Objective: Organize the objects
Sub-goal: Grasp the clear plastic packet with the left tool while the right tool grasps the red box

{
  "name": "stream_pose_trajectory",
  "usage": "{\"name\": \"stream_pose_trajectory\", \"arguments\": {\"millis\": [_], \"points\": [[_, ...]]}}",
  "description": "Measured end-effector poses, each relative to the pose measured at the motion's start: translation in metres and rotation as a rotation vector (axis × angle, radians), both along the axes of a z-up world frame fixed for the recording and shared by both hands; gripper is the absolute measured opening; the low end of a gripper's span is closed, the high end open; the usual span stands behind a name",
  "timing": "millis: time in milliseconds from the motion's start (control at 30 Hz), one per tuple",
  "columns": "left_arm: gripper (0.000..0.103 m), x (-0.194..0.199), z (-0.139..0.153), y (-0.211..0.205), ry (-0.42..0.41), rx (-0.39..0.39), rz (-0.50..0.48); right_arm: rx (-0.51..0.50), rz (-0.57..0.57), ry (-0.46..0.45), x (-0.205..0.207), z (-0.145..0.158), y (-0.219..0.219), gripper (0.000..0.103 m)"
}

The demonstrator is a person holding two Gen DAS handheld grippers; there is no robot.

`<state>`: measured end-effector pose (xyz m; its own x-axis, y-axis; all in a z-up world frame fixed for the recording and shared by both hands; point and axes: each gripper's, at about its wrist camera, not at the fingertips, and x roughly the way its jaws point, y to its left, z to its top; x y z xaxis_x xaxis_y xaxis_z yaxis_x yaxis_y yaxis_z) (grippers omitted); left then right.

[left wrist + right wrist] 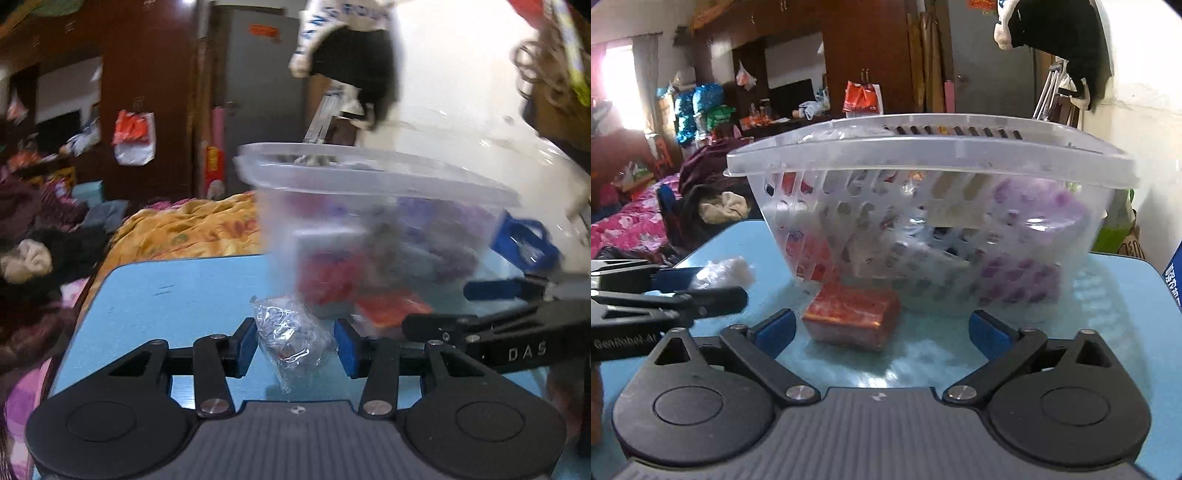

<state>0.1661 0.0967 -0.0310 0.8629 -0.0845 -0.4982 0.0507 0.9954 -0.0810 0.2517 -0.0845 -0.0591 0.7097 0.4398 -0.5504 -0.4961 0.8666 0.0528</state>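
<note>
On the blue table: a clear slotted basket (923, 206) stands toward 12 o'clock from both grippers, already holding a jumble of red, purple and white things.
Left gripper (295, 345): jaws part-way apart, one to each side of a crinkled clear-plastic packet (291, 332); whether the pads touch it cannot be told, and it seems to lie on the table rather than hang.
Right gripper (882, 332): jaws wide apart and holding nothing; a red foil-wrapped block (851, 317) lies between them, nearer the 9 o'clock pad, and apart from both pads.
Packet, handling: probably very light, soft and slippery; the film would crumple and could slide out of a loose pinch. The bulky middle looks a better hold than a loose film corner.
Red block, handling: looks boxy and fairly firm with a glossy wrapper; gripping across its short sides, square on, seems safest against twisting.
Basket edge: a wide rim overhangs the sloping wall, and the block sits just beside the foot of that wall, so anything carried must rise above the rim before going in.
Open room: bare table shows at 9 o'clock of the left gripper; the two grippers work close together, the right one at 3 o'clock of the left, so crossing paths is a risk.
Table edge: a bed (192, 229) with heaped bedding lies beyond at 10 to 11 o'clock.
</note>
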Motion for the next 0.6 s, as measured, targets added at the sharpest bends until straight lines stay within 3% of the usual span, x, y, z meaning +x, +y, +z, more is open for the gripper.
{"name": "stream_pose_trajectory", "arguments": {"millis": [100,367,467,600], "points": [[0.049,0.000,-0.002,0.012,-0.005,-0.021,0.023,-0.021,0.013,0.007,0.000,-0.004,0.011,0.093],[0.049,-0.001,-0.003,0.000,-0.035,0.028,0.012,-0.044,0.035,0.020,-0.001,-0.006,0.017,0.079],[0.050,-0.002,-0.004,0.003,-0.039,0.014,0.014,-0.047,0.035,0.043,0.003,-0.008,0.017,0.068],[0.050,-0.003,-0.005,0.010,-0.041,-0.025,0.022,-0.024,0.044,0.041,-0.002,-0.006,0.006,0.064]]}}
